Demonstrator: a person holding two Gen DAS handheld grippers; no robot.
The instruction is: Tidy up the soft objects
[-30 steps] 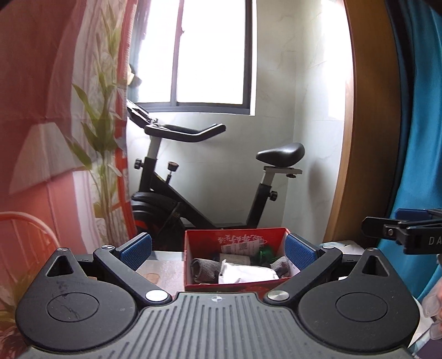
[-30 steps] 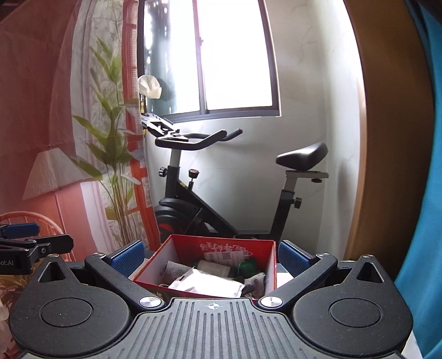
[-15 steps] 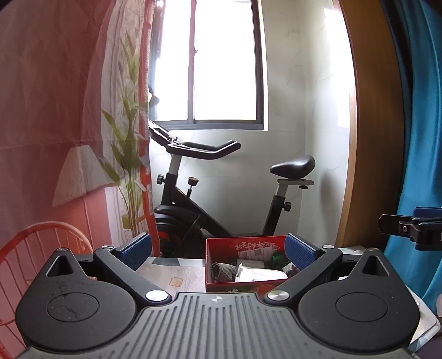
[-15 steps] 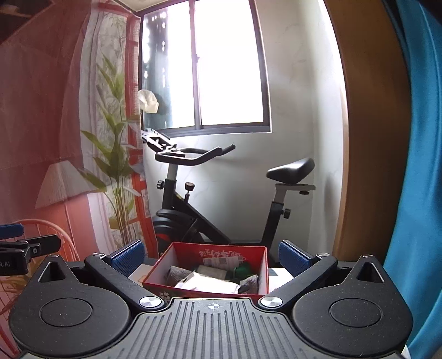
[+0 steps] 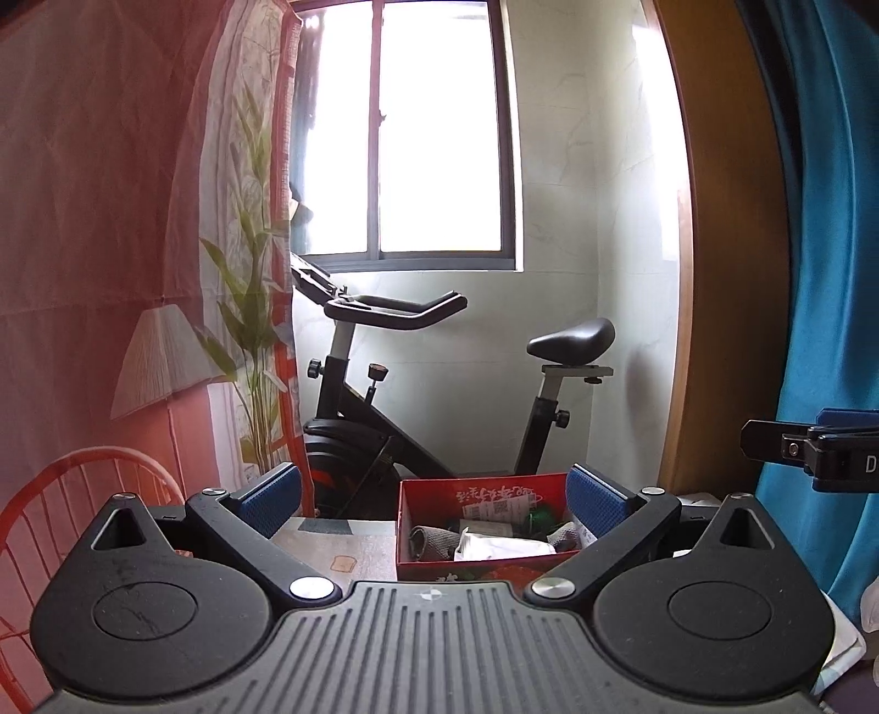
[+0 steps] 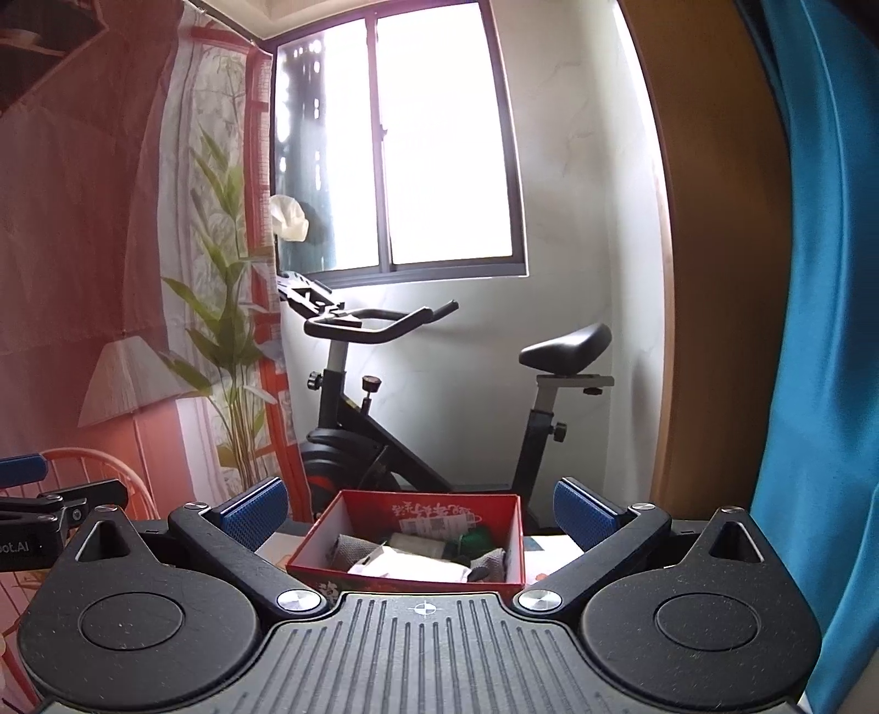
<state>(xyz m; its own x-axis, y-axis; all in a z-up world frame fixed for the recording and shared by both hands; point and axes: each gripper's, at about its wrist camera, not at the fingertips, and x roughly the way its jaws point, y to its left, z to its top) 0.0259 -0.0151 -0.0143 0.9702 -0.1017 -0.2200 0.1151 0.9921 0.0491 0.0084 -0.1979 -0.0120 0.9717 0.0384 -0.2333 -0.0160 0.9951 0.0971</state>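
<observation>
1. A red cardboard box (image 5: 434,502) with white printed characters on its inner far wall sits open-topped on the bench (image 5: 329,549), right of centre.
2. A grey knitted cloth (image 5: 431,541), rolled, lies at the box's left.
3. A white crumpled soft item (image 5: 502,548) lies at the near middle.
4. Another grey cloth (image 6: 490,563) is tucked at the right corner.
5. A green item (image 6: 475,538) sits toward the far right.

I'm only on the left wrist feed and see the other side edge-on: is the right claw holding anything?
Observer: No. The right claw is open and empty, with the red box framed between its fingers.
Operator: Anything up high that I'm missing?
Observer: A white bag-like thing hangs left of the window, above the bike handlebars.
Operator: And top left?
Observer: A shelf corner shows there; its contents are too blurred to tell.
</observation>
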